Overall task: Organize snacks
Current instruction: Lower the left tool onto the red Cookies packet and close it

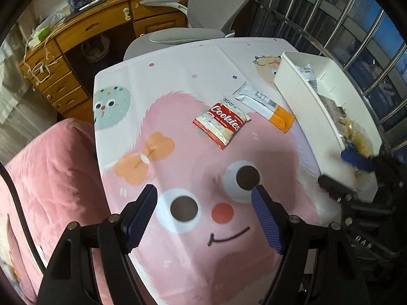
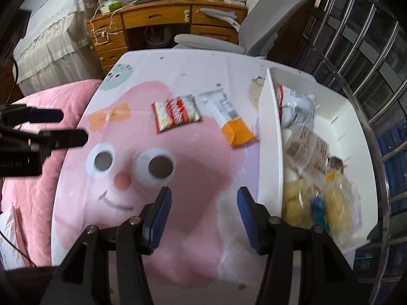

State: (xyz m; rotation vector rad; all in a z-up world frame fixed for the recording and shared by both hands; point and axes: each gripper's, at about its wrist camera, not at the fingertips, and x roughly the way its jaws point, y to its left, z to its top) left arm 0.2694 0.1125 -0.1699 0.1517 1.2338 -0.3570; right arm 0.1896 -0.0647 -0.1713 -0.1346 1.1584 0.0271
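Both empty and spread: left claw [image 1: 203,211], right claw [image 2: 203,216], above surface [image 1: 178,76]; cookie packet [image 1: 221,122] beside white bin [image 1: 300,96].

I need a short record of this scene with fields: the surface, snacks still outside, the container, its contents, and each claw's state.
surface: table with pink cartoon cloth
outside: cookies pack; white-orange packet, both flat beside the bin
container: white bin at the table's right edge
contents: several packets, including yellow snacks in clear wrap
left claw: open, empty
right claw: open, empty
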